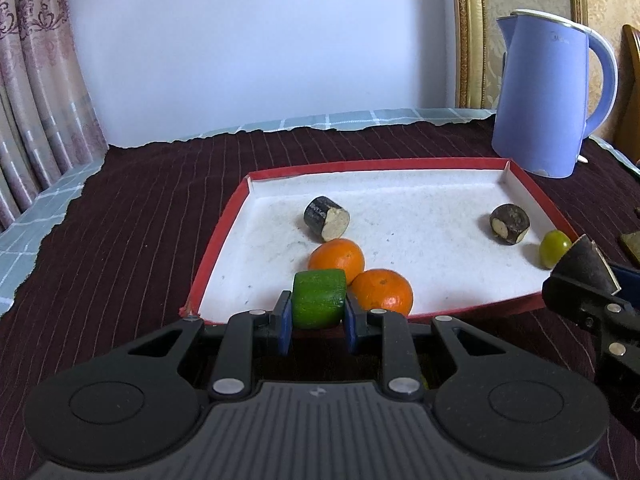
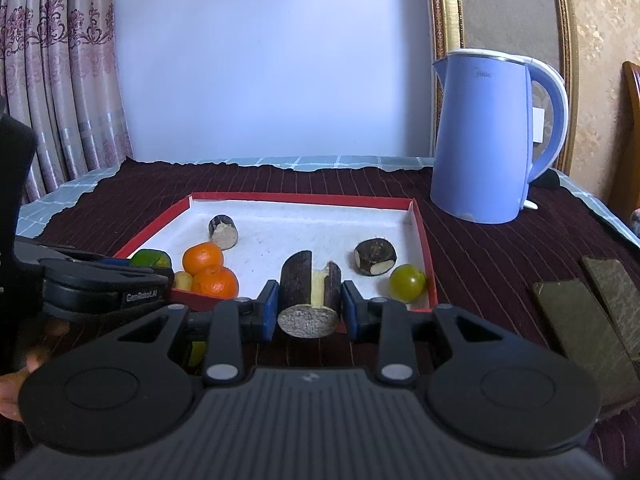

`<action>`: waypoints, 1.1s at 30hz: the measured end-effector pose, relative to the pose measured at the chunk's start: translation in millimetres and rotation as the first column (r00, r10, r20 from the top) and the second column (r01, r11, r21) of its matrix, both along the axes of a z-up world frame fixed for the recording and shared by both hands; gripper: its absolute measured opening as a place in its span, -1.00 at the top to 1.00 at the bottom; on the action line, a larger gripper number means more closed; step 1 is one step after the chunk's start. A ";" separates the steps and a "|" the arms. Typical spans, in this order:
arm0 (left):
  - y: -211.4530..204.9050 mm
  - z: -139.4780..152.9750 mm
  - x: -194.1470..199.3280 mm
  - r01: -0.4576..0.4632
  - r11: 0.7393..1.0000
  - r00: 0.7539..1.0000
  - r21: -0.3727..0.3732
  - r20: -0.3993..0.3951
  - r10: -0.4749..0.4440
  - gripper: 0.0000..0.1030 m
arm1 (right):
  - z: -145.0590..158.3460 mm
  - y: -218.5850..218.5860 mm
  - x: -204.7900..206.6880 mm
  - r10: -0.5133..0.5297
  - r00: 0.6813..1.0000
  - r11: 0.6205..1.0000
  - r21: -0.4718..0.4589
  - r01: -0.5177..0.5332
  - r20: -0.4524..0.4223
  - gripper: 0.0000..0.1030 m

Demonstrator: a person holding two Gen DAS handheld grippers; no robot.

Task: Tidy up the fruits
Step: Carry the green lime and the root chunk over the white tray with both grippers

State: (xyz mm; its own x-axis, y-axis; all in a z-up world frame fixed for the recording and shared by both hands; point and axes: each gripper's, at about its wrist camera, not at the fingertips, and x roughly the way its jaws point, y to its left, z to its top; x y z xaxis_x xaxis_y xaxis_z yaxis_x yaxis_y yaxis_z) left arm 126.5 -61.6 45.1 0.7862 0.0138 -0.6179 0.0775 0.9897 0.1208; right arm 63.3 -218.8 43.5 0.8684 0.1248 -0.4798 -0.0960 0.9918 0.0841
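Over the near rim of red tray [image 1: 224, 240], left gripper [image 1: 318, 312] clamps green fruit piece [image 1: 319, 298], right gripper [image 2: 309, 307] clamps dark cane segment [image 2: 310, 290]; lower each clear of the oranges [image 1: 338, 260] before releasing.

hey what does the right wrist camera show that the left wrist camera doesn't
Only the right wrist view shows the right gripper shut on a dark split sugarcane piece, a small yellowish fruit beside the oranges, and flat brown pieces on the cloth.
Only the left wrist view shows the left gripper from behind, shut on a green fruit.
Both show the red-rimmed tray, two oranges, two dark sugarcane stubs, a green grape and the blue kettle.
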 end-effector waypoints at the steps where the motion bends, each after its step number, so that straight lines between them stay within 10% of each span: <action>1: -0.7 0.7 2.2 0.000 1.000 1.000 0.000 -0.001 0.000 0.53 | 1.1 -0.1 1.9 0.000 1.000 1.000 -0.003 0.000 0.000 0.40; 33: -16.6 1.9 54.5 -0.010 0.999 1.000 0.037 0.013 0.010 0.52 | 4.4 -14.2 67.8 -0.045 0.998 0.999 -0.003 0.045 -0.038 0.40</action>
State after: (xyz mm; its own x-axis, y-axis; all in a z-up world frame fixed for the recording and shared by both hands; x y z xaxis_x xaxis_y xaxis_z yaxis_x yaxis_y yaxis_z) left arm 181.0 -78.2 47.0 0.7936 0.0446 -0.6068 0.0658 0.9852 0.1586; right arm 131.0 -233.0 47.9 0.8540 0.0849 -0.5132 -0.0482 0.9953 0.0844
